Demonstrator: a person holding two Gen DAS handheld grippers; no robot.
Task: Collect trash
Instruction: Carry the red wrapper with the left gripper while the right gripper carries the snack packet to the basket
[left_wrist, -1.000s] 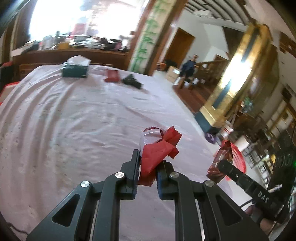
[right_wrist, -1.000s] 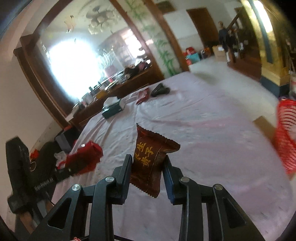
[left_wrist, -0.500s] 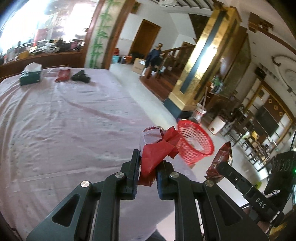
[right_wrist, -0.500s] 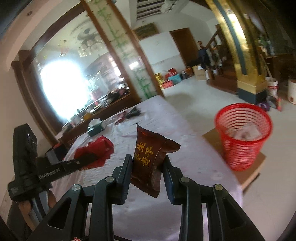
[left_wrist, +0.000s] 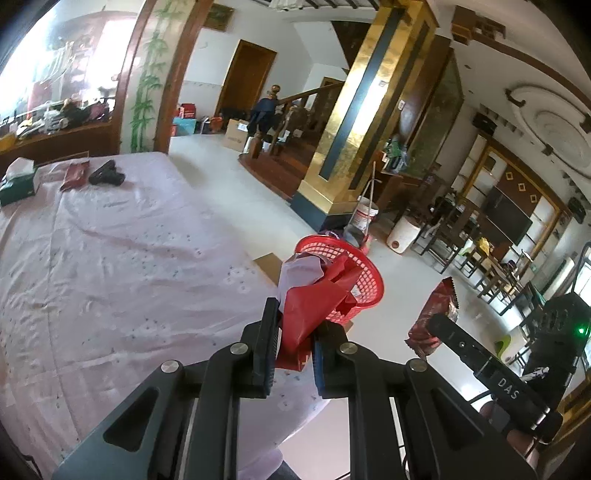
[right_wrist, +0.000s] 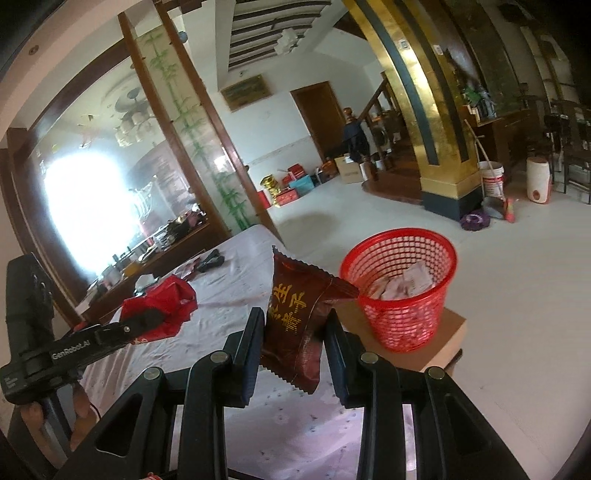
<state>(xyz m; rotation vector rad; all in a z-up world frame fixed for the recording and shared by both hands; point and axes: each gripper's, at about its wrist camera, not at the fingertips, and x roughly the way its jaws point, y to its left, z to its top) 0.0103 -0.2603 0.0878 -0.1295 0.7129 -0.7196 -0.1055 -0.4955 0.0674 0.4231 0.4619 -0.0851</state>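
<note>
Currently both units carry one item each toward the bin.

L gripper: jaws clamped on the red wrapper. Wrapper is crumpled, pinched low, so most of it sticks up and fwd past the tips. That keeps the bulk clear of the pads, which should let it drop free on release. It sits over the table edge, in line with the bin behind it.

R gripper: jaws clamped on the brown packet. Held upright by its side edges, upper seal fwd and up, lower seal hanging below the pads. Jaws stand partly apart because the packet is puffy; pads press both flanks.

Bin: red mesh, standing on a cardboard box on the floor just beside the table. Raised on the box, its rim is nearer table height, prob. to shorten the drop. White scraps already inside.

Far end of table holds a tissue box, a dark red packet and a black object, well apart from both grippers. Whether those count as trash cannot be told.

Est. step: transport, release not yet done. Neither item is over the rim yet.
</note>
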